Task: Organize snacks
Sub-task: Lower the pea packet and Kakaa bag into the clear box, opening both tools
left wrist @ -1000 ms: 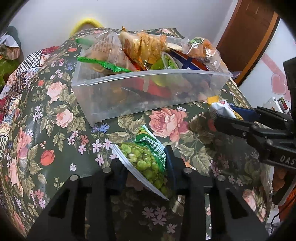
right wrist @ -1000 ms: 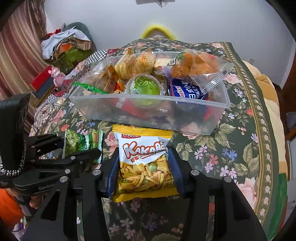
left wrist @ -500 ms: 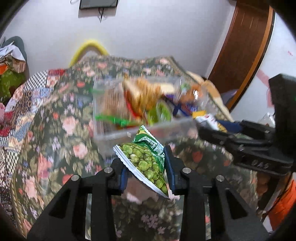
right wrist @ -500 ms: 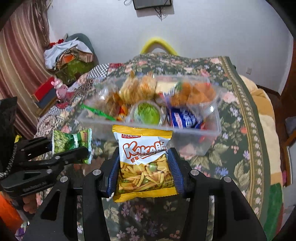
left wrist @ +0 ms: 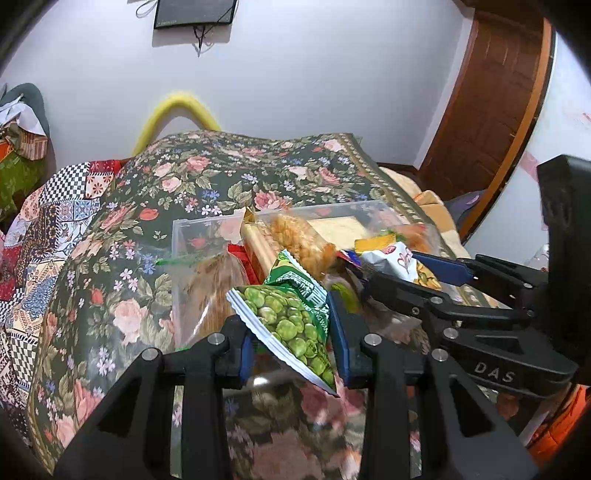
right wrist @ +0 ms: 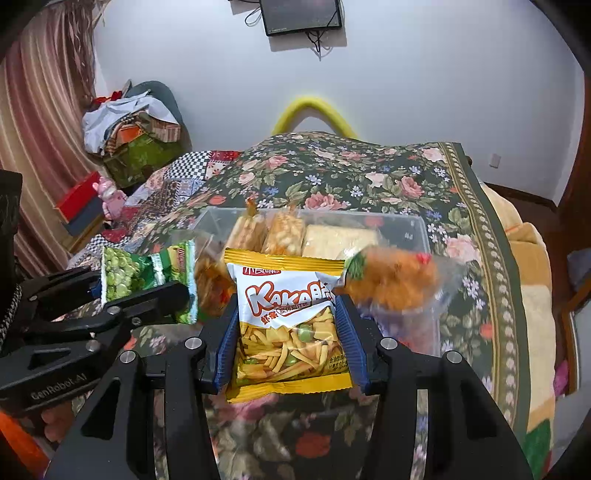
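Snack packets, two of them, each pinched in a hand-held gripper above the floral tablecloth (right wrist: 388, 173).

Left gripper (left wrist: 291, 339): blue pads closed on a green pea packet (left wrist: 291, 314), tilted, corner poking down between the fingers. Small print on the green band, mostly unreadable. Seen from the right wrist camera, the same pea packet (right wrist: 144, 277) sticks out past the fingertips.

Right gripper (right wrist: 291, 343): pads pressed against both sides of a white-and-yellow chip packet (right wrist: 288, 325), upright, facing the camera. Orange lettering reads "KAKAB…", rest cut off by a crease; small red label at top, not legible. Window shows yellow sticks and a few green peas.

Clear plastic bin (right wrist: 421, 229) just beyond both packets, on the cloth, holding bagged snacks; some blurred.

Gripper bodies carry raised lettering: "DAS" (left wrist: 495, 367) on the right one, "GenRobot.AI" (right wrist: 57, 386) on the left.

Wall-mounted dark screen (right wrist: 299, 14) behind.
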